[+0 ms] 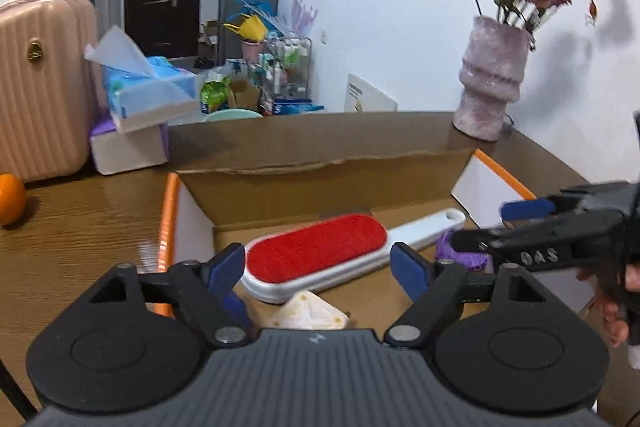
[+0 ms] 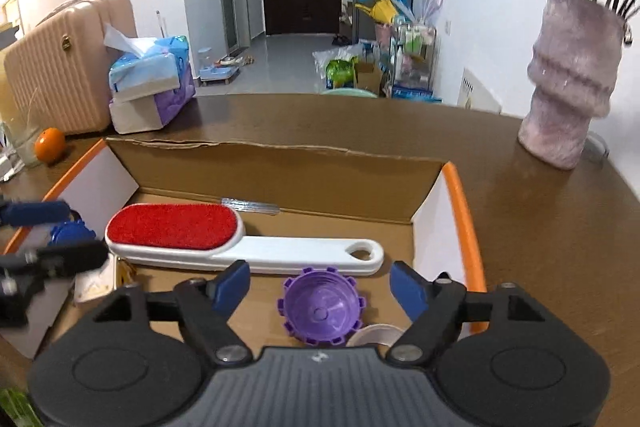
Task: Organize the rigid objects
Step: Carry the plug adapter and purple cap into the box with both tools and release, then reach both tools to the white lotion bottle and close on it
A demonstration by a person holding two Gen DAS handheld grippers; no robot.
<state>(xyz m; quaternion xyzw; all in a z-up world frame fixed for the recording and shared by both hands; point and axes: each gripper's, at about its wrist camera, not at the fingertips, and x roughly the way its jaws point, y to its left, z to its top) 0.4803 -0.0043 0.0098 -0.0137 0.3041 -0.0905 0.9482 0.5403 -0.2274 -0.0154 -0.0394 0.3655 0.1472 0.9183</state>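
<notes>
A dark wood-grain table [image 2: 520, 227] fills the lower frame, bearing an open cardboard box [image 2: 280, 167] at centre, a fuzzy pink vase [image 2: 568, 95] at upper right, stacked tissue packs [image 2: 148, 87] and a pink suitcase [image 2: 60, 67] at upper left, and an orange [image 2: 49, 145] at far left.
</notes>
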